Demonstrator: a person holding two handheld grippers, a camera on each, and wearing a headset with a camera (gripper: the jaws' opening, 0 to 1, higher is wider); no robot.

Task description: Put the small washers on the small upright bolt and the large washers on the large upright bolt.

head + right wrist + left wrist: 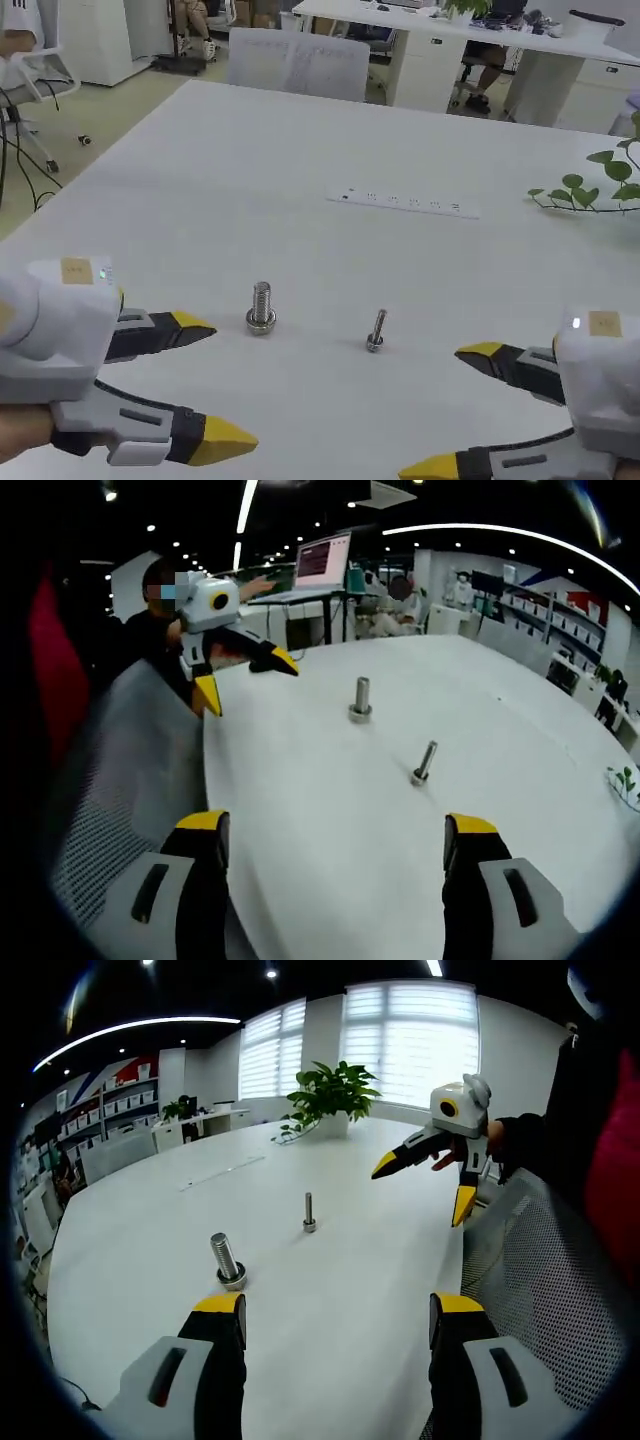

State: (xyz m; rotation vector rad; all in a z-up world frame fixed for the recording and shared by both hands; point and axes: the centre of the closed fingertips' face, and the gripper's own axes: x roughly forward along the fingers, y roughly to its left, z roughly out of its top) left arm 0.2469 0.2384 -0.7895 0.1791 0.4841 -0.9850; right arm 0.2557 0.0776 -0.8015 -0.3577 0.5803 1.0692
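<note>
A large upright bolt (261,304) (225,1257) (360,697) stands on the white table (300,180), with a wider metal base that I cannot resolve into head or washers. The small upright bolt (376,329) (309,1211) (425,761) stands to its right. My left gripper (215,382) (338,1310) (248,685) is open near the table's front left, short of the large bolt. On the front right my right gripper (452,408) (336,825) (420,1192) is open too. Nothing sits between either pair of jaws.
A white power strip (405,203) lies beyond the bolts. A trailing plant (600,185) (330,1090) reaches in at the right edge. A grey chair (295,62) stands at the table's far side, and a mesh chair (540,1280) is by the near edge.
</note>
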